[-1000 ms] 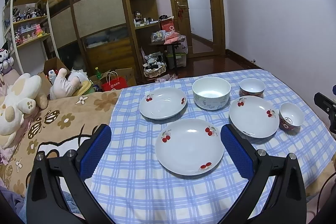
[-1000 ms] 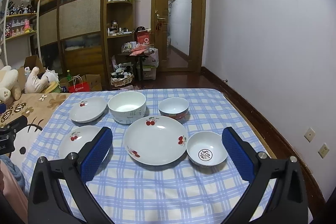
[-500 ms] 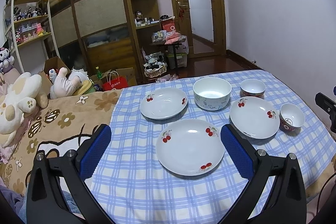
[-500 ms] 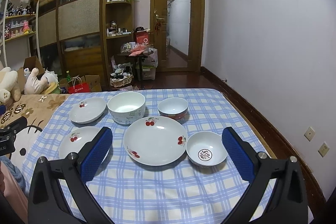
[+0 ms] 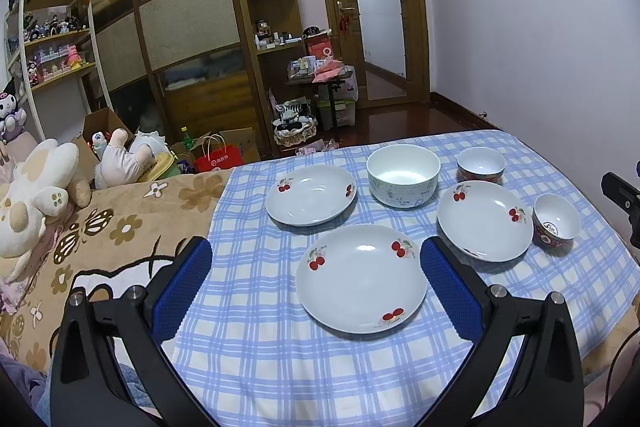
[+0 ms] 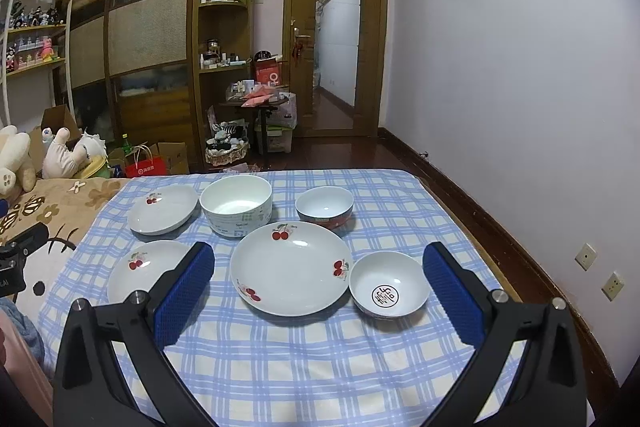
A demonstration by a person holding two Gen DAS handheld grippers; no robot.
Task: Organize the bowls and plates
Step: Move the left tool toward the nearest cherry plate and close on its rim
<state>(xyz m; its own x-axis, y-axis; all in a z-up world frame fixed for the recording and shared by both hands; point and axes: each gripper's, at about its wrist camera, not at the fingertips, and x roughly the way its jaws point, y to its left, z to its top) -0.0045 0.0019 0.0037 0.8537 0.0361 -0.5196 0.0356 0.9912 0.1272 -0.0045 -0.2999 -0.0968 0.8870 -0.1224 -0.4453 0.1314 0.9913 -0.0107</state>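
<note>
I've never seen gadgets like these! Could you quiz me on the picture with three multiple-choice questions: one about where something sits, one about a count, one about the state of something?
1. Where does the big white bowl stand?
A. at the far side of the cloth, between a cherry plate and a small red-sided bowl
B. on the floor
C. stacked on a plate

2. How many cherry plates lie on the checked cloth?
A. one
B. three
C. five

3. How do the left gripper and right gripper stand?
A. both shut on bowls
B. one holds a plate
C. both open, holding nothing

Answers: 1 A, it sits in the far row between those two. 2 B, three plates with cherries show. 3 C, the blue pads stand wide apart above the dishes.
</note>
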